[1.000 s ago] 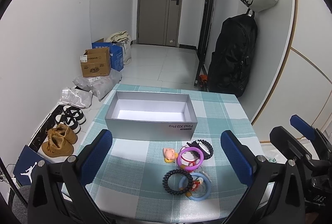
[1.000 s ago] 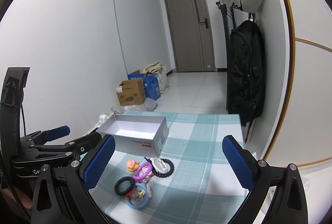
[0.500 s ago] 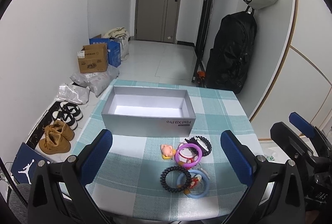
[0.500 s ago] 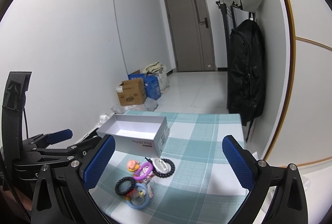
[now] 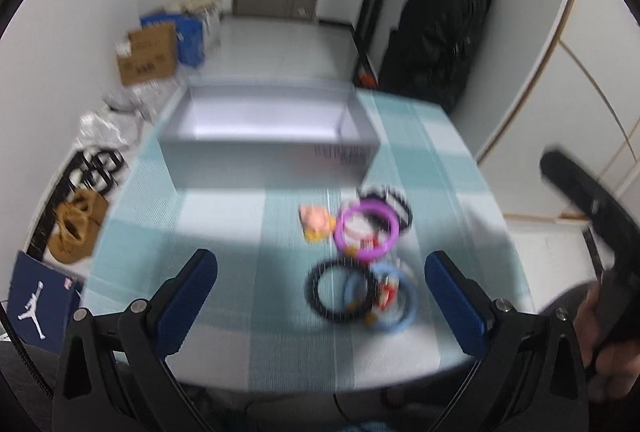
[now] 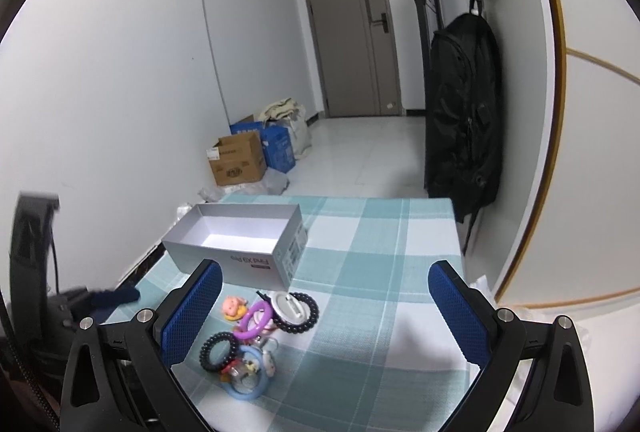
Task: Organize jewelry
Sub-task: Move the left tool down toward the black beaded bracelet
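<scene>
An open grey box with a white, empty inside stands on the checked table. In front of it lies a small heap of jewelry: a purple ring, a black beaded bracelet, a light blue ring, a pink figure and a black-beaded white disc. My left gripper is open above the near table edge, facing the heap. My right gripper is open, the heap near its left finger.
Left of the table, on the floor, are shoes, bags and cardboard boxes. A black backpack hangs at the table's far right. The left view is blurred by motion.
My left gripper has tipped down and moved in toward the jewelry heap, which now sits between its fingers in view. The right gripper has barely moved. The jewelry lies as before.
</scene>
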Motion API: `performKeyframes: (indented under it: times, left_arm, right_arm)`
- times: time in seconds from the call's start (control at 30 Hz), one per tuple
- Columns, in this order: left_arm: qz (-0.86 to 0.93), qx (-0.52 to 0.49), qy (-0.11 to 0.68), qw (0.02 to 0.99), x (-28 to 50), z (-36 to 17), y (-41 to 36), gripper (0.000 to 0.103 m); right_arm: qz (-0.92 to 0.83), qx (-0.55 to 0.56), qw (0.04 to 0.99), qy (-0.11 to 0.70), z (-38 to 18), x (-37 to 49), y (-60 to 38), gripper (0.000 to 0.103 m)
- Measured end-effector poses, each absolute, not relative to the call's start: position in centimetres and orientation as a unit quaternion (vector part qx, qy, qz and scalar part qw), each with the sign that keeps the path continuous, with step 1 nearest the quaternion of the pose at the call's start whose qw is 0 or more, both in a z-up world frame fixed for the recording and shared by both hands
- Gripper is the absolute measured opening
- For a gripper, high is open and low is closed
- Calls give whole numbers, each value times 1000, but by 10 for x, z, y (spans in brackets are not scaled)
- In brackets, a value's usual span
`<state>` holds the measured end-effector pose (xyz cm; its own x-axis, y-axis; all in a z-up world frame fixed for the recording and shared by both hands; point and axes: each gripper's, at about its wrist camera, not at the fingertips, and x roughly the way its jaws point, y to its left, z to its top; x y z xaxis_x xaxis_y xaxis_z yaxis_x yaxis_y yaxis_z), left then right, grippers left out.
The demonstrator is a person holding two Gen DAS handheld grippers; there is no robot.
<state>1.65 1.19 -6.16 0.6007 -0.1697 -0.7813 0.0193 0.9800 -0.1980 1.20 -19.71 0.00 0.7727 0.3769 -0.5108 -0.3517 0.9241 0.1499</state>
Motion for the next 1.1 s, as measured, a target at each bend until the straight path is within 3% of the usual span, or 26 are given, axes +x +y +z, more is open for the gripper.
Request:
performKeyframes:
  times: [0.07,0.43,0.5,0.7,1.1]
  left_arm:
    - [-64,-82,468,878,19,-72,9,90]
    - [-99,-60,510,852,29,-89,-5,88]
    - [-102,-60,515,849,32,-91,-6,74]
    - [-121,-74,523,840,37,-96,-2,65]
    - [-152,-85,523,834,30,-96,17,63]
  right_arm:
    - [197,30,937,286,-3,18,-197,103]
    - [204,47,925,318,-13,36,-197,103]
    - [205,51,922,323,-14,38,-197,103]
    - [208,60,918,332,-16,41,-199,103]
    - [204,75,914,342,-19,43,-202,103]
